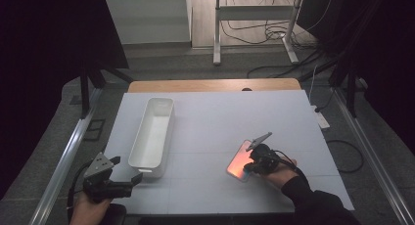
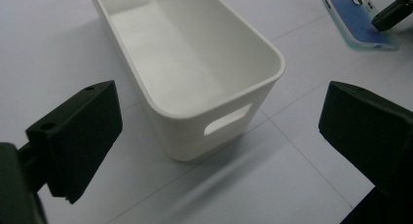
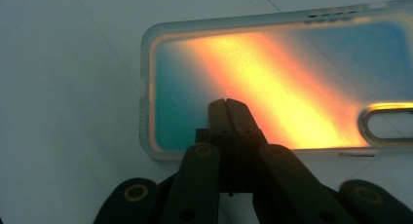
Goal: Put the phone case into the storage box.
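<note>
A phone case (image 1: 238,162) lies flat on the white table sheet, hollow side up, glowing orange and blue (image 3: 292,78). My right gripper (image 3: 228,106) is shut with nothing between its jaws. Its joined tips sit over the case's inner face, near one long edge and the end away from the camera cutout. In the high view the right gripper (image 1: 248,166) comes in from the case's right. My left gripper (image 2: 221,112) is open wide at the near left (image 1: 126,169), facing the short end of a white bin (image 2: 195,87). The bin holds nothing.
The long white bin (image 1: 151,132) stands left of centre, with a handle slot (image 2: 228,121) in its near end. The phone case (image 2: 358,22) and the right gripper's tip (image 2: 392,14) show far off beyond it. A wooden table edge (image 1: 215,84) runs along the back.
</note>
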The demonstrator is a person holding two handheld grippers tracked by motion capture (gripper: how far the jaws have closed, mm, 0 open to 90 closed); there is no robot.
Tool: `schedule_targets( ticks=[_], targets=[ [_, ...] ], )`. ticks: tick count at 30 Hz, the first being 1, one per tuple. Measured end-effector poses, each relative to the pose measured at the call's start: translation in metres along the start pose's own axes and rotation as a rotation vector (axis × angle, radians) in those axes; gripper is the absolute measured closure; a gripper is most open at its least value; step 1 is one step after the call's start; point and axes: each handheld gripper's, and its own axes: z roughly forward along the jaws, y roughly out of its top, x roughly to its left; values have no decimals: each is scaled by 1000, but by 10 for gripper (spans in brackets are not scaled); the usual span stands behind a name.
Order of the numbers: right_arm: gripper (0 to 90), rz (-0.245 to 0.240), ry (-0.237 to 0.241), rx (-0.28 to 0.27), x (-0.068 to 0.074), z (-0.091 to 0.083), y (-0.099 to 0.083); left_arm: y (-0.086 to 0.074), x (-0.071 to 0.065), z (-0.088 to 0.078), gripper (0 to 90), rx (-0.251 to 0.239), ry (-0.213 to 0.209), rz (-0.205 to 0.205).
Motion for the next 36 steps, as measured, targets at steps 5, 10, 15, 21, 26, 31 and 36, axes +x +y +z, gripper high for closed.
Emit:
schedule_targets(
  ticks=[5, 10, 15, 21, 26, 31, 36],
  targets=[
    [897, 36, 0, 15, -4, -5, -6, 0, 0, 0, 31, 0, 1, 1],
    [897, 19, 22, 21, 1, -6, -7, 0, 0, 0, 31, 0, 1, 1],
    [897, -1, 33, 21, 8, -8, -8, 0, 0, 0, 31, -1, 1, 0],
    [897, 42, 2, 30, -2, -16, -17, 0, 0, 0, 31, 1, 1, 2],
    [897, 67, -3, 30, -9, -19, -20, 0, 0, 0, 31, 0, 1, 2],
    [897, 64, -15, 37, -12, -20, -21, 0, 0, 0, 31, 1, 2, 2],
    [897, 80, -42, 40, -19, -22, -22, 0, 0, 0, 31, 4, 3, -1]
  ],
)
